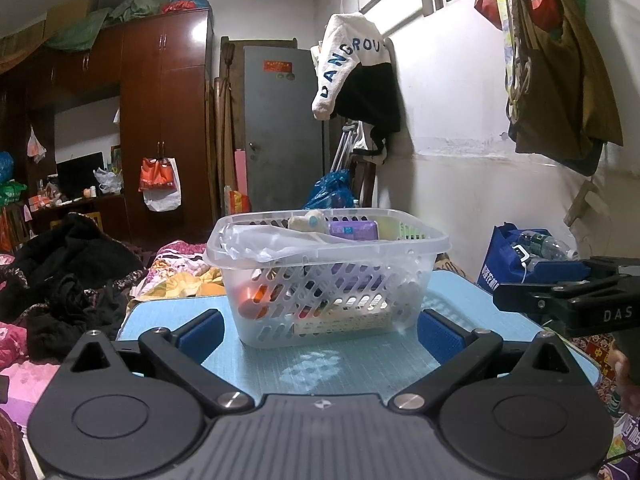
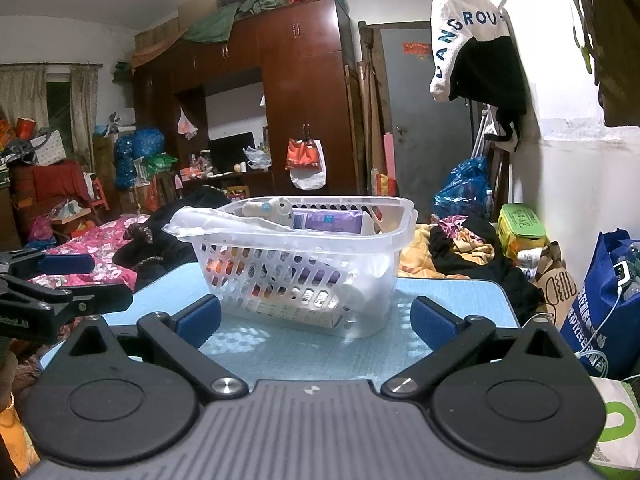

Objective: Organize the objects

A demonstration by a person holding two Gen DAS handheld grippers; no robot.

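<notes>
filled basket (image 1: 326, 276) on blue table (image 1: 352, 364)

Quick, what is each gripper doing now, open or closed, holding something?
Left gripper: open, holding nothing, short of the basket.
Right gripper: open, holding nothing, also short of the basket.

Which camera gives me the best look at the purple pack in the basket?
Right wrist: the purple pack lies broadside above the basket rim. Left wrist shows the same pack smaller, partly behind the rim.
</notes>
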